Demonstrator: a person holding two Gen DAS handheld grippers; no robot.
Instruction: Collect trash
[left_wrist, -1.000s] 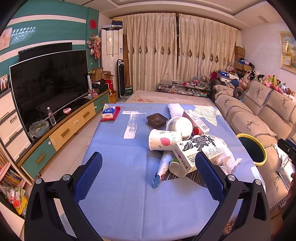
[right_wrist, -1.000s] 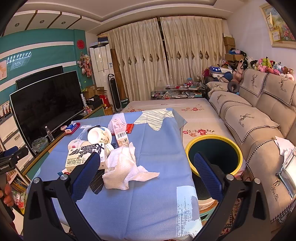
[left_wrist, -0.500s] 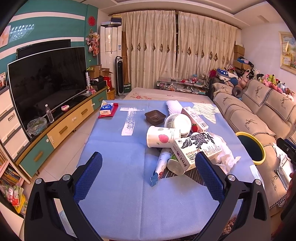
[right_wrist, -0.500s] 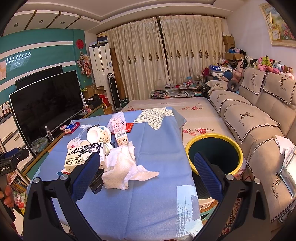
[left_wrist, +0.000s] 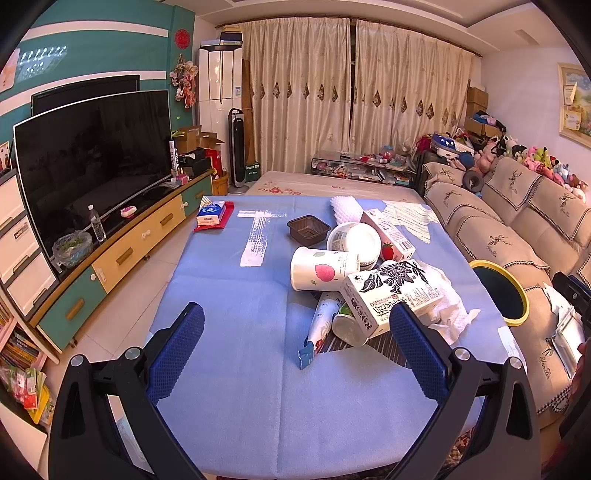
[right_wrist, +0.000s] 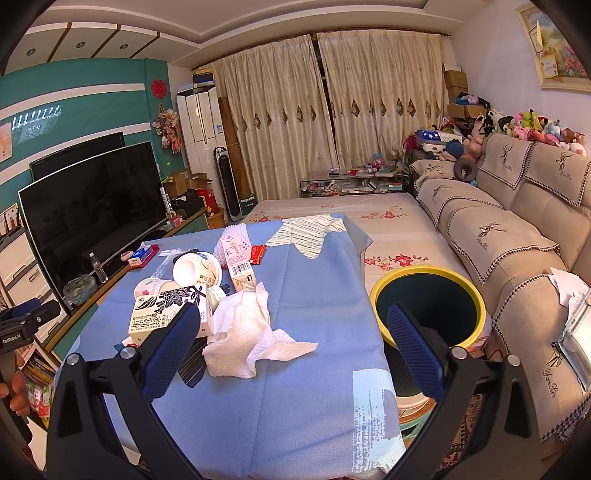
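Observation:
A pile of trash lies on the blue table (left_wrist: 229, 295): a black-and-white floral carton (left_wrist: 391, 297) (right_wrist: 168, 314), a paper cup with a pink print (left_wrist: 323, 267), a white bowl (left_wrist: 354, 240), a pink carton (left_wrist: 391, 236) (right_wrist: 238, 262), a tube (left_wrist: 319, 325), a brown tray (left_wrist: 308, 229) and a crumpled white tissue (right_wrist: 251, 332). A yellow-rimmed dark bin (right_wrist: 428, 306) (left_wrist: 498, 299) stands beside the table by the sofa. My left gripper (left_wrist: 295, 350) is open and empty above the near table edge. My right gripper (right_wrist: 291, 347) is open and empty, near the tissue.
A TV (left_wrist: 92, 162) on a low cabinet runs along the left. A beige sofa (right_wrist: 517, 236) runs along the right behind the bin. A red-and-blue packet (left_wrist: 212, 218) lies at the table's far left corner.
The left gripper has drifted slightly forward and lower toward the pile. The right gripper has barely moved. Both stay open.

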